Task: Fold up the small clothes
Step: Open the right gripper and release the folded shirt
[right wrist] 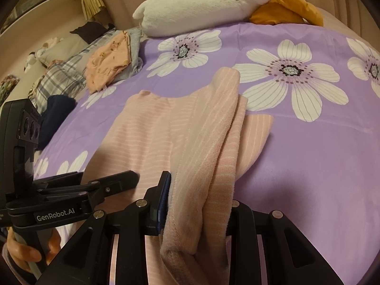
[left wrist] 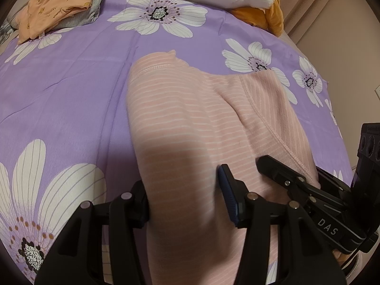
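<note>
Pink striped garment [left wrist: 180, 118] lies on the bed's purple floral sheet [left wrist: 71, 95], partly folded, w/ 1 flap doubled over on the right side. My left hand-held gripper [left wrist: 185, 201] straddles the near part of the cloth; its pads stand on either side, and I can't tell whether they press it. Left cam also catches my right hand-held gripper [left wrist: 273, 168] coming in from the right, low over the fabric.

Right cam shows more: my right hand-held gripper [right wrist: 199, 204] is clenched on a bunched fold of the garment [right wrist: 147, 128], which hangs between its fingers [right wrist: 163, 197] and drapes up over the flat part. It also shows the left hand-held gripper [right wrist: 128, 175] from the side and my hand [right wrist: 26, 251] on its handle.

Both cams show the orange printed garment [left wrist: 54, 7] on a folded pile at the far left, and the white-and-orange plush [right wrist: 213, 2] at the bed's far edge. Only the right cam shows the plaid bedding [right wrist: 59, 76] beyond.
</note>
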Demonstrator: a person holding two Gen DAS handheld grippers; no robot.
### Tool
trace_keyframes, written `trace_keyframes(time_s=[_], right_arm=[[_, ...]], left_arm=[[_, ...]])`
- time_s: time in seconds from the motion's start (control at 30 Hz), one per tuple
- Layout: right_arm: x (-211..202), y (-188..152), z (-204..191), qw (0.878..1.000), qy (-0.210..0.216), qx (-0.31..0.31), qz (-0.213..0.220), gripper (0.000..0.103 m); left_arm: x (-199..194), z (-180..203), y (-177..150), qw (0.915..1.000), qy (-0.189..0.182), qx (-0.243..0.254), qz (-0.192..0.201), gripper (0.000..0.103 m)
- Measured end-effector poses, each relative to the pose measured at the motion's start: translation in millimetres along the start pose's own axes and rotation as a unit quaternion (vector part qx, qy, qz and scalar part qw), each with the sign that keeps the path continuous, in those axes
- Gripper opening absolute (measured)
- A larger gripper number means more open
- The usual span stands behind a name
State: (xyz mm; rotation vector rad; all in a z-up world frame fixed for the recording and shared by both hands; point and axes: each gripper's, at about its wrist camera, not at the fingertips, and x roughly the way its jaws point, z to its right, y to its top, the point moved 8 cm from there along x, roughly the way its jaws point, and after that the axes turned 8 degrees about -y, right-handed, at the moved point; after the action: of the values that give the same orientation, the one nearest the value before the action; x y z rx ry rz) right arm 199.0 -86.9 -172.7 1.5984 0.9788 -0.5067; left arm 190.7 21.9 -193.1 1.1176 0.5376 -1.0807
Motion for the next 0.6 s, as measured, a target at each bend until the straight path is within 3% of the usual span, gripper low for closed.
trace_keyframes(time_s=[0.6], right_arm=[[-4, -6, 16, 0.999, 0.016, 0.047, -0.019, 0.034]], left_arm=[[-8, -4, -6, 0.9995, 0.031, 0.006, 0.005, 0.064]])
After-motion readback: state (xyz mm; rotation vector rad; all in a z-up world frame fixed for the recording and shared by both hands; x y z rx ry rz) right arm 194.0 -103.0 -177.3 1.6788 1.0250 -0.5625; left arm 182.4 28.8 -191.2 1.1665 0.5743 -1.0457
